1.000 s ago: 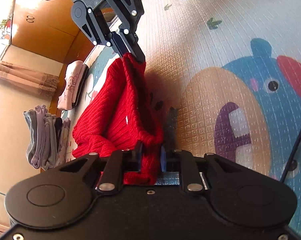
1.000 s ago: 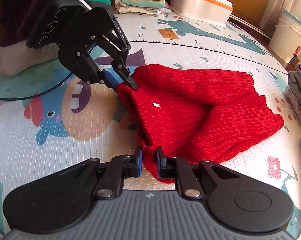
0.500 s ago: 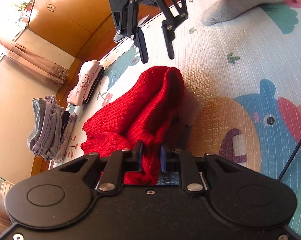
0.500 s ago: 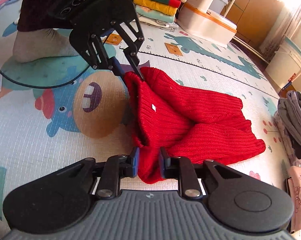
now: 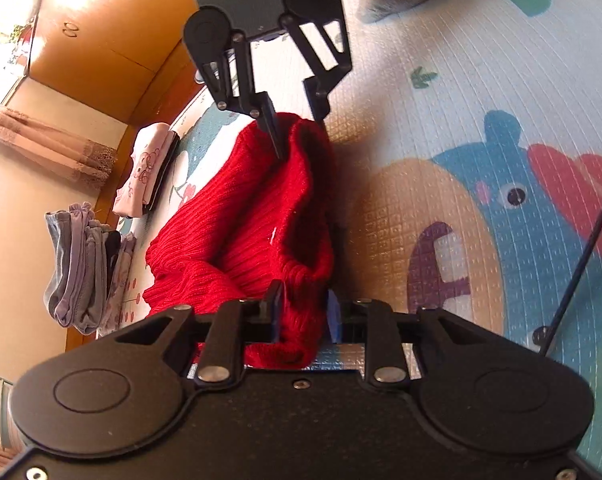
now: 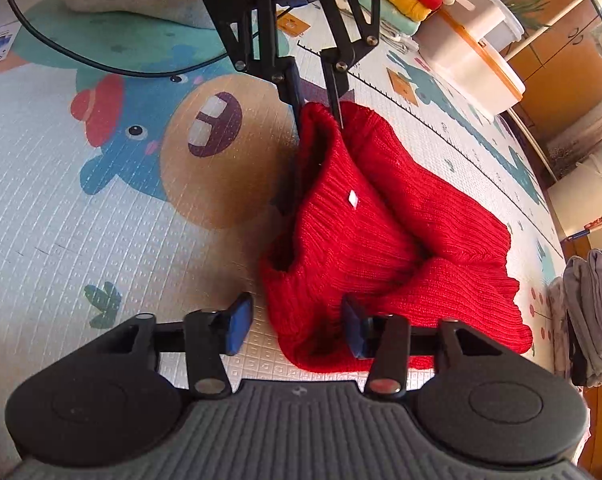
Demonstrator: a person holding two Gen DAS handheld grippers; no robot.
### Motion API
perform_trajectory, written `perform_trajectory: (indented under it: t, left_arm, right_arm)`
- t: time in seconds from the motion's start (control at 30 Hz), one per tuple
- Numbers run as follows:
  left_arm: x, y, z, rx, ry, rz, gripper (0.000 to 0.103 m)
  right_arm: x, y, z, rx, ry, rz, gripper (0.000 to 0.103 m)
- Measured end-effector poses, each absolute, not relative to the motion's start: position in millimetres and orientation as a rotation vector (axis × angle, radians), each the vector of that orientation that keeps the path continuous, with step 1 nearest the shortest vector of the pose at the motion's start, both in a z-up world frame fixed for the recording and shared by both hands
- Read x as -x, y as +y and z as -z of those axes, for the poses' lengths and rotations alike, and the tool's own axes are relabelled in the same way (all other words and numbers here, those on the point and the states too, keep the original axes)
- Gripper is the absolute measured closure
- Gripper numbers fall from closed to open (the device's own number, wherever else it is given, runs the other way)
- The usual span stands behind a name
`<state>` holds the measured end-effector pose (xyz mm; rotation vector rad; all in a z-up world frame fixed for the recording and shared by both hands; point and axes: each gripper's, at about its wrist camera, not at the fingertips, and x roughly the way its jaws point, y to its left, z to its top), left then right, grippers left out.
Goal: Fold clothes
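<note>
Jaws of the left gripper [image 5: 301,312] pinch the red sweater [image 6: 385,236] bunched on the play mat [image 6: 101,216], the right gripper [image 6: 297,324] gapes wide; one-sided holding could skew any fold.

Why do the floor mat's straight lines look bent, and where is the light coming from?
Left wrist view: fisheye lens bows the mat; sun glares on the cabinet. Right wrist view: same bending; the red sweater throws a sharp shadow toward the cartoon fish.
</note>
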<state>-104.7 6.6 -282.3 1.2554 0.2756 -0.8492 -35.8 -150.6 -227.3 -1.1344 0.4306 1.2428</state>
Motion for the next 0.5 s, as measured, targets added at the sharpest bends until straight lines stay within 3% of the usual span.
perform_trajectory:
  t: [0.07, 0.17, 0.5]
  left_arm:
    - [109, 13, 283, -1.26, 0.242, 0.803, 0.046]
    - [110, 21, 288, -1.277, 0.231, 0.742, 0.038]
    - [100, 21, 297, -1.321, 0.186, 0.762, 0.036]
  right_arm:
    - [30, -150, 227, 1.12, 0.456, -1.244, 0.076]
    - [26, -152, 221, 1.07, 0.48, -1.242, 0.084]
    - [2, -158, 199, 0.83, 0.589, -1.203, 0.086]
